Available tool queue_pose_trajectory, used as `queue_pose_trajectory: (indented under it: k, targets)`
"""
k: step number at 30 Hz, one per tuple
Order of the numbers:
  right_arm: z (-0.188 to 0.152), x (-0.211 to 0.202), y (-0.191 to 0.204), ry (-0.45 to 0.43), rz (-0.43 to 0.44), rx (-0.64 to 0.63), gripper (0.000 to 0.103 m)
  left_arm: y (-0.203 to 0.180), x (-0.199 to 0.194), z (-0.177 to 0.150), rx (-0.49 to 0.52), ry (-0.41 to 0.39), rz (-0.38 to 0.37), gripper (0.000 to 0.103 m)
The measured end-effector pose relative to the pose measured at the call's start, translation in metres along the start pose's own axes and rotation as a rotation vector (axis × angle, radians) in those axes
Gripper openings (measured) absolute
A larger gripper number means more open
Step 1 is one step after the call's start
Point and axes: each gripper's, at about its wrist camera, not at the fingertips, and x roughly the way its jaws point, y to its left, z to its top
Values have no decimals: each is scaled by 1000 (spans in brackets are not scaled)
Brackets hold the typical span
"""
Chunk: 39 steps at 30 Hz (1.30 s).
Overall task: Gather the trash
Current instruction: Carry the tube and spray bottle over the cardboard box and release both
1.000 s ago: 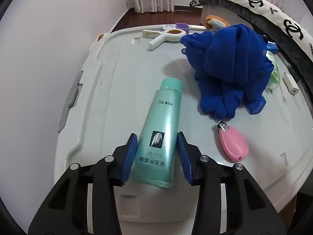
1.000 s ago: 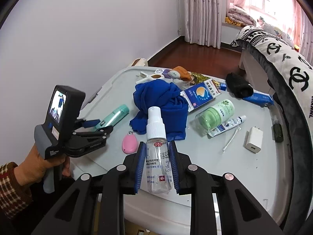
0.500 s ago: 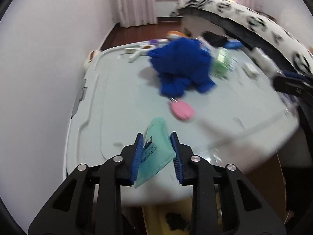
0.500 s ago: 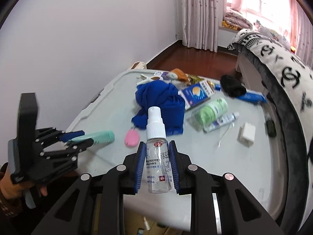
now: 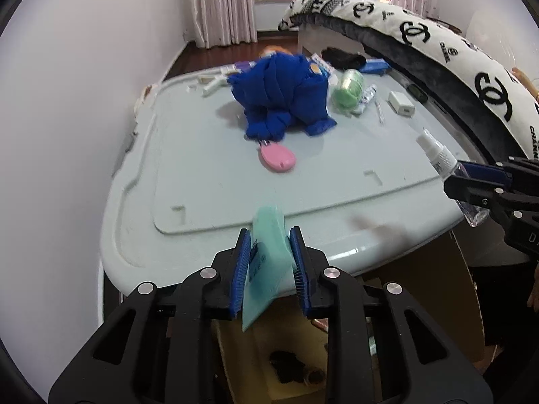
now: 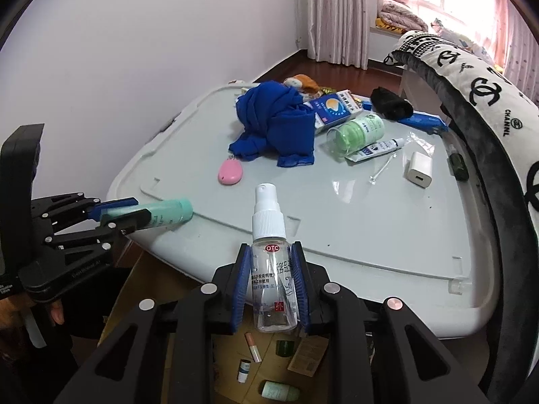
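Note:
My left gripper (image 5: 269, 232) grips a mint-green squeeze tube (image 5: 267, 269) by its flat end, and its jaws are still closing on it. The tube hangs over the near edge of the pale lid (image 5: 202, 181), above an open cardboard box (image 5: 421, 286). From the right wrist view the left gripper (image 6: 134, 210) holds the tube (image 6: 168, 213) almost level, cap pointing over the lid (image 6: 370, 219). My right gripper (image 6: 270, 247) is shut on a clear spray bottle (image 6: 273, 289) with a white nozzle, upright over the box (image 6: 155, 289). That bottle (image 5: 438, 155) also shows at the right.
On the lid lie a blue cloth (image 6: 276, 124), a pink oval gadget (image 6: 230, 172), a green jar (image 6: 357, 131), a small tube (image 6: 377, 148) and a white charger (image 6: 419, 168). A bed with a patterned blanket (image 6: 471, 84) borders the right side. Several small items lie in the box.
The left gripper closed on the mint tube, lifted it off the lid and drew it back over the near edge. The right gripper with the spray bottle also backed toward the box.

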Motion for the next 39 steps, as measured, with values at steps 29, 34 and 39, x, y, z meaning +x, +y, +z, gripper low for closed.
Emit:
queue_pose_trajectory:
  k: [29, 34, 39]
  targets:
    - [13, -14, -32, -66, -30, 68, 25, 20, 106, 58, -58, 141, 88, 26]
    - [5, -25, -21, -63, -12, 42, 25, 11, 70, 51, -21, 95, 79, 25]
    - [-15, -29, -10, -34, -5, 38, 25, -4, 20, 40, 29, 46, 40, 25]
